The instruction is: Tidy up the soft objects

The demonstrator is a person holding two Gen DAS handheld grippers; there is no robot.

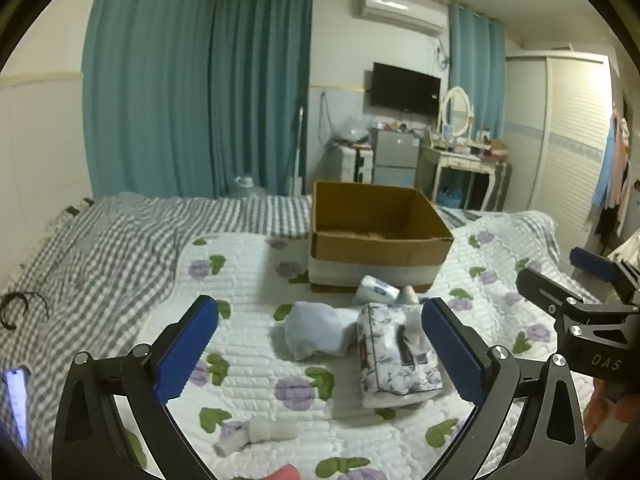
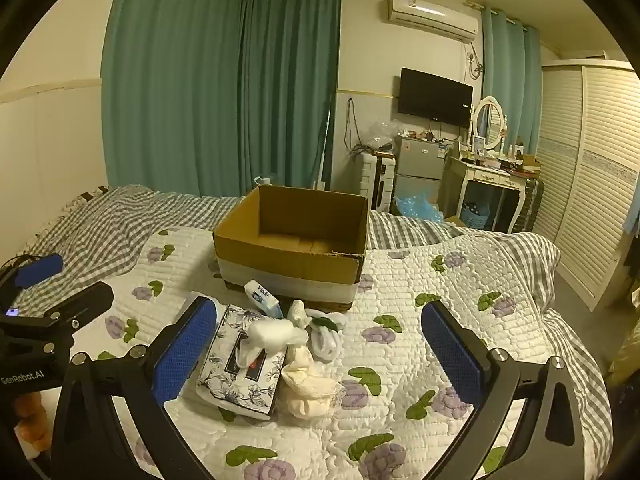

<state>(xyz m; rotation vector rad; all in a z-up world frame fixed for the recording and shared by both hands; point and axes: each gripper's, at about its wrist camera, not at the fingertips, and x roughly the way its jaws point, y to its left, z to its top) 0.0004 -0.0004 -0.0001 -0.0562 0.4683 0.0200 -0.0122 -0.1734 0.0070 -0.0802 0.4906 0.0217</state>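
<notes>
An open cardboard box (image 1: 376, 236) (image 2: 296, 240) stands on the flowered quilt. In front of it lie a floral tissue pack (image 1: 396, 356) (image 2: 244, 368), a folded pale blue cloth (image 1: 316, 334), a small Vinda tissue packet (image 1: 376, 290) (image 2: 262, 298), a cream cloth bundle (image 2: 306, 384) and white socks (image 2: 326, 332). My left gripper (image 1: 320, 352) is open and empty above the blue cloth. My right gripper (image 2: 320, 352) is open and empty above the cream bundle. Each gripper shows at the edge of the other's view.
A white plastic piece (image 1: 260, 434) lies on the quilt (image 2: 460, 288) near the front. A grey checked blanket (image 1: 100, 256) covers the bed's left side, with a lit phone (image 1: 18, 400) and a black hair hoop (image 1: 24, 308) on it. Dresser, fridge and wardrobe stand beyond the bed.
</notes>
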